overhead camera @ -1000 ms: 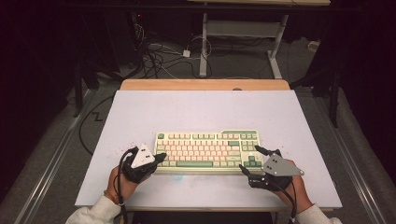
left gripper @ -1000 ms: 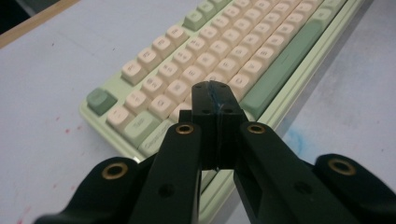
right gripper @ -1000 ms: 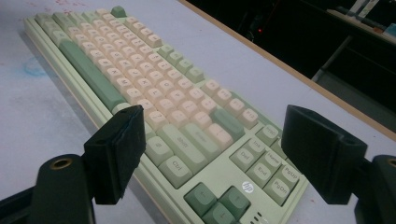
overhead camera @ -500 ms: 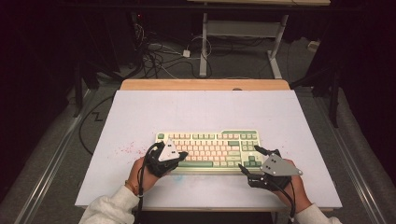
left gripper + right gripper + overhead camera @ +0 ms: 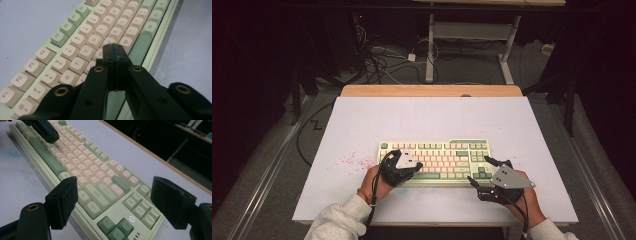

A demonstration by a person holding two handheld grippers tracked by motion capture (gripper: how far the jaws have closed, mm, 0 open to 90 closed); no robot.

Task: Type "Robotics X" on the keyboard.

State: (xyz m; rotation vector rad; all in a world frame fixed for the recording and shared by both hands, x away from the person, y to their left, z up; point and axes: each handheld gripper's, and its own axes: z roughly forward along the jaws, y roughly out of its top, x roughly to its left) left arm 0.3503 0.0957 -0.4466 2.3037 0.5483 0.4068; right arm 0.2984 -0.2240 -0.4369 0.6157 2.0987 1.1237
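Observation:
A cream and green keyboard (image 5: 437, 157) lies on the white table (image 5: 427, 120), towards its front. My left gripper (image 5: 417, 167) hovers over the keyboard's left half. In the left gripper view its jaws are shut tip to tip (image 5: 115, 53) with nothing between them, just above the letter keys (image 5: 95, 41). My right gripper (image 5: 479, 170) is at the keyboard's front right corner. Its jaws stand wide apart (image 5: 117, 200) on either side of the arrow and navigation keys (image 5: 112, 226), and its pads (image 5: 63, 200) touch nothing. The left gripper (image 5: 45, 130) also appears far off in the right gripper view.
Pink stains (image 5: 349, 162) mark the table left of the keyboard. A wooden strip (image 5: 432, 91) edges the table's far side. Beyond it lie cables on the floor (image 5: 382, 60) and a metal desk frame (image 5: 472, 30).
My left gripper has moved to the right, from the bare table beside the keyboard to over its left keys. The right gripper has stayed where it was.

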